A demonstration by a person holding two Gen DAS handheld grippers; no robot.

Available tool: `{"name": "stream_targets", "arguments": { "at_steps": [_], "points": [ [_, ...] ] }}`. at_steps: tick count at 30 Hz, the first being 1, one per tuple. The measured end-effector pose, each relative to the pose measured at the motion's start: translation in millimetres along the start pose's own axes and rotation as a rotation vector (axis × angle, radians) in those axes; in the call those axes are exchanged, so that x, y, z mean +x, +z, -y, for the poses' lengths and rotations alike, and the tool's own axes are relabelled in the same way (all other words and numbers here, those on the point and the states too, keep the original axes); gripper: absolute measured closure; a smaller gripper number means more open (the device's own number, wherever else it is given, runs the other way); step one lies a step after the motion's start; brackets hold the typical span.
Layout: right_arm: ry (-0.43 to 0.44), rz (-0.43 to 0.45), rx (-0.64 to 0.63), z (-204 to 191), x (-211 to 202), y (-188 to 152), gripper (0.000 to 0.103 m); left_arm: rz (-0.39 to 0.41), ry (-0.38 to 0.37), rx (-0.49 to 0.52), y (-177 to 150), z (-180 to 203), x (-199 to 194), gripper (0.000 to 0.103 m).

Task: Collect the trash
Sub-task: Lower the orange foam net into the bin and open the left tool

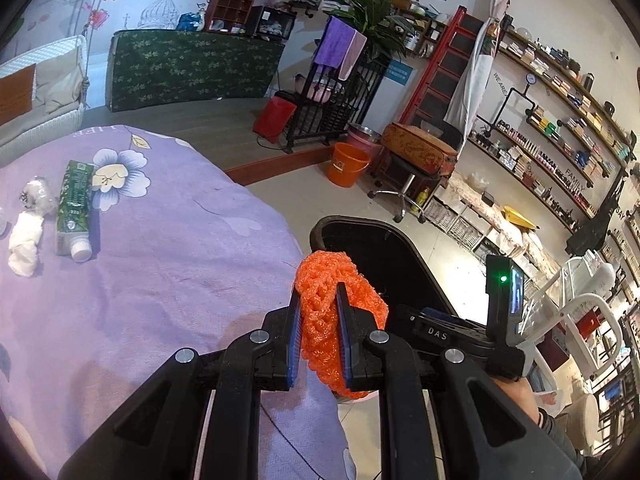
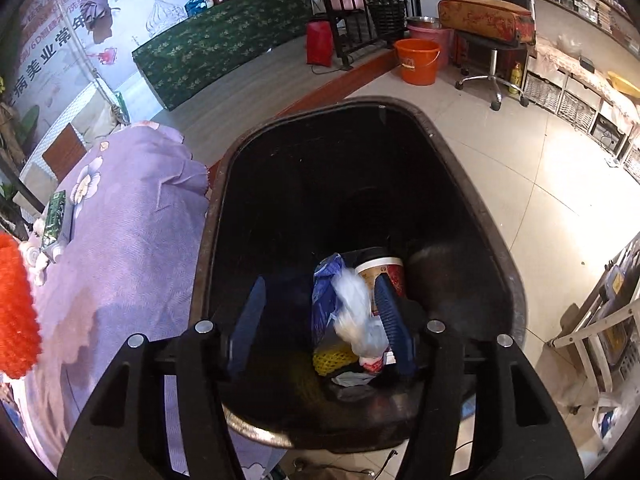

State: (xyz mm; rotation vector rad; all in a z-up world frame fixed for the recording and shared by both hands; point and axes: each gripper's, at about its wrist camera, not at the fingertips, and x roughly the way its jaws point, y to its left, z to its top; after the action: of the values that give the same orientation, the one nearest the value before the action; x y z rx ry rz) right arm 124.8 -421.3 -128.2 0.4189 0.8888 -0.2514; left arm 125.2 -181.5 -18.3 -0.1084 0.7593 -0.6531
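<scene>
My left gripper [image 1: 319,292] is shut on an orange foam net [image 1: 340,312], held at the edge of the purple-covered table [image 1: 168,264], beside the black trash bin [image 1: 384,252]. The net also shows in the right wrist view [image 2: 14,304] at the far left. My right gripper [image 2: 320,288] is open above the bin [image 2: 360,184]. A clear plastic bag [image 2: 356,312] is blurred in mid-air between the fingers, apart from them. Inside the bin lie a blue bag [image 2: 326,280], a red-and-white cup [image 2: 386,272] and a yellow net [image 2: 332,356].
On the table lie a green carton [image 1: 74,208], a white tissue wad [image 1: 26,240] and a crumpled clear wrapper [image 1: 38,196]. An orange bucket [image 2: 416,60], a wheeled stool [image 2: 488,32] and shelves stand on the tiled floor behind.
</scene>
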Motion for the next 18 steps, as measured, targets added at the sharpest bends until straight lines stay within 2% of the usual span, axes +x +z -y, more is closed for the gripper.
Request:
{"name": "stream_targets", "arguments": {
  "at_steps": [4,6,13,18],
  "points": [
    [-0.028,0.078,0.022,6,-26,3,0.044,-0.017,-0.031,0.027,3,14,12,0.088],
    [-0.041,0.12,0.042,13,-40,5,0.033,-0.024,-0.042,0.053,6,25,21,0.088],
    [-0.077,0.23,0.111,38,-85,12,0.027,-0.073,-0.094,0.123,11,60,57,0.088],
    [-0.111,0.263,0.143,55,-101,11,0.027,-0.093,-0.108,0.171,10,80,79,0.088]
  ]
}}
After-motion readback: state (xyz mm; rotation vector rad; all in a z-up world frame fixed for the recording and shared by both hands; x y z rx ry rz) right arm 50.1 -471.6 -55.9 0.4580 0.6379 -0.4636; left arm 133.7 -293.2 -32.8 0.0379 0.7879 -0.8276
